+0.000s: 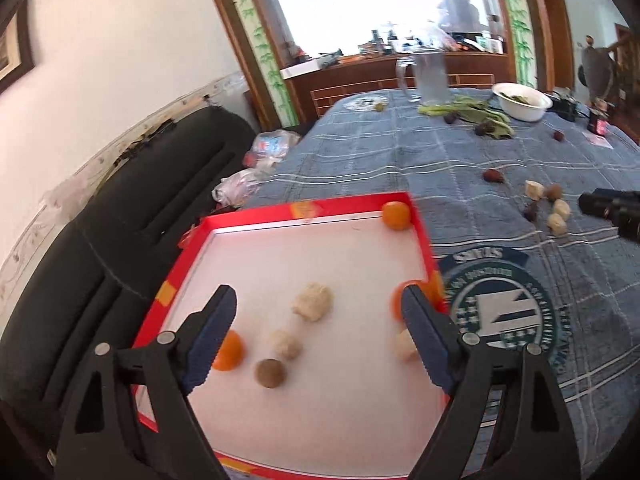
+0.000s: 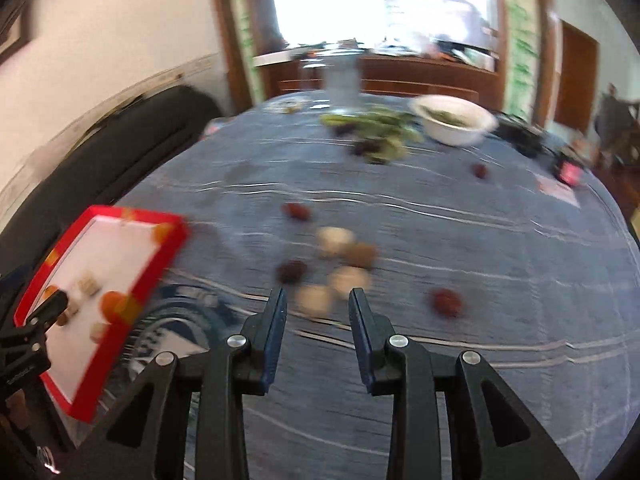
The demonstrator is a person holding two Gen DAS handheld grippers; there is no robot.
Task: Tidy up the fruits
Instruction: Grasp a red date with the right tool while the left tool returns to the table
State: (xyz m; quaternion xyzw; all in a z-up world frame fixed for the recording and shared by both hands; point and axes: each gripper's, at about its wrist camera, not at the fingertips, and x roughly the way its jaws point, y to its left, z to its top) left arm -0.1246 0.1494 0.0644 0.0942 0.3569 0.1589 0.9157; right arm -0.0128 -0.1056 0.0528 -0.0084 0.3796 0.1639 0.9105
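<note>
red tray (image 1: 420,232): long axis runs away from camera | left gripper (image 1: 316,300) spread wide above tray, grasping nothing | right gripper (image 2: 318,298) parted, empty, beside tray

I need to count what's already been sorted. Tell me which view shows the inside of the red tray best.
The left wrist view: the red tray fills the foreground, sharp, with oranges and pale and brown fruits inside, between the open left gripper. The right wrist view shows the tray only at its left edge, blurred and partly cut off.

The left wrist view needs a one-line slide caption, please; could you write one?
Open left gripper above the red tray holding oranges and pale fruits.
</note>
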